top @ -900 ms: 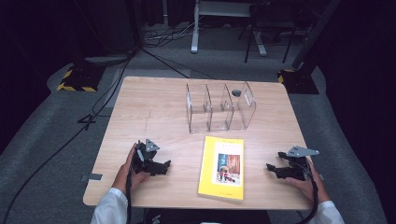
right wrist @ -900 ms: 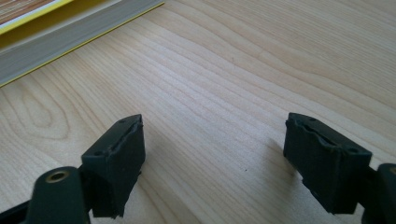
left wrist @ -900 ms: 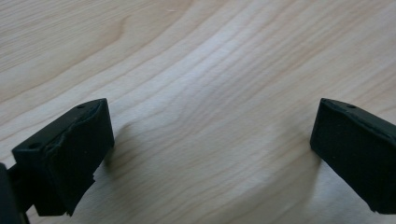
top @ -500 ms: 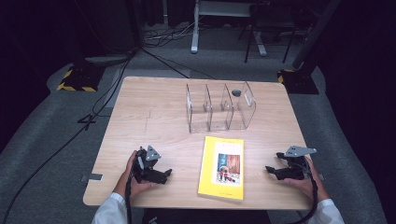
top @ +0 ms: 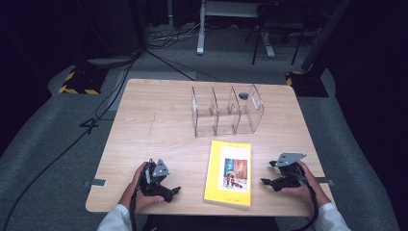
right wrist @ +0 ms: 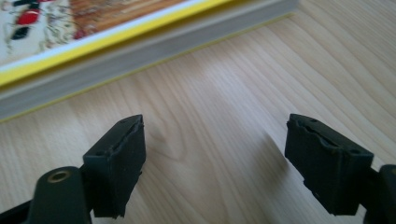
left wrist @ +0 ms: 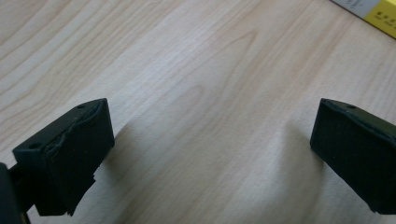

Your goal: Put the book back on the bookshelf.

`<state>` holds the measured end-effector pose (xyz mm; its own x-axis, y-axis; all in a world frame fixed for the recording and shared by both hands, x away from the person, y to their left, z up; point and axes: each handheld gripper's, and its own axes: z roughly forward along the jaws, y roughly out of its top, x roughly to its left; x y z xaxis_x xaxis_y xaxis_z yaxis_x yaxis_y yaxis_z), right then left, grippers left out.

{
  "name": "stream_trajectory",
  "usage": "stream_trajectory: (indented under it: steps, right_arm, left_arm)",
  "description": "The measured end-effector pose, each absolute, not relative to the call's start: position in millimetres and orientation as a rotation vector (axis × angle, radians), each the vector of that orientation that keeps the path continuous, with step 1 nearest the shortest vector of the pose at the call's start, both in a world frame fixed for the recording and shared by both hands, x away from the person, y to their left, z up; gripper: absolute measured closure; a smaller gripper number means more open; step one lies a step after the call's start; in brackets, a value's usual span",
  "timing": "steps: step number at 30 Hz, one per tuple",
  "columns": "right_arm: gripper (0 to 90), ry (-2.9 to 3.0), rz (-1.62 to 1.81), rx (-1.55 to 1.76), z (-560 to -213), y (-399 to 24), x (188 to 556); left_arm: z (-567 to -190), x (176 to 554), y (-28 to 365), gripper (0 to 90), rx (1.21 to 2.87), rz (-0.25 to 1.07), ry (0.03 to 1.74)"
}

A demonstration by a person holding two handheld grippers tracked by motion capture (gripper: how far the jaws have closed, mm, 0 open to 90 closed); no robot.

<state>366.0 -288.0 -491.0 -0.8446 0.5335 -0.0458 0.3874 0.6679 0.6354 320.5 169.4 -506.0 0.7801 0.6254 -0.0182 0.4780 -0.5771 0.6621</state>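
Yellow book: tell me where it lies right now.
In the high view the yellow book lies flat near the table's front edge, between the left gripper and right gripper, just in front of the clear divider rack.

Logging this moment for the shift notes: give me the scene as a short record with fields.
surface: wooden table
book: yellow book lying flat near the front edge, cover up
organizer: clear divided holder standing upright beyond the book, apart from it
small item: dark round object on the table behind the holder
left hand-held gripper: jaws wide apart, nothing between them, left of the book
right hand-held gripper: jaws wide apart, nothing between them, facing the book's page edge without touching it
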Motion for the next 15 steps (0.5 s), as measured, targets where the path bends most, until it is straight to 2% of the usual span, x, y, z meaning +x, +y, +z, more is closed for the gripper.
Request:
stream_trajectory:
  steps: [7, 11, 15]
  right_arm:
    - [21.4, 2.835, 0.798, 0.620, -483.0, -252.8, 365.7]
    - [15.1, 2.879, 0.749, 0.593, -482.4, -242.4, 366.6]
    - [15.0, 2.900, 0.733, 0.560, -482.1, -236.8, 366.3]
  left_arm:
    - [-506.0, 314.8, 156.6, 0.3, 2.309, 0.272, 0.779]
    - [-506.0, 314.0, 152.0, 0.3, 2.310, 0.267, 0.771]
    - [-506.0, 313.9, 150.1, 0.3, 2.315, 0.262, 0.757]
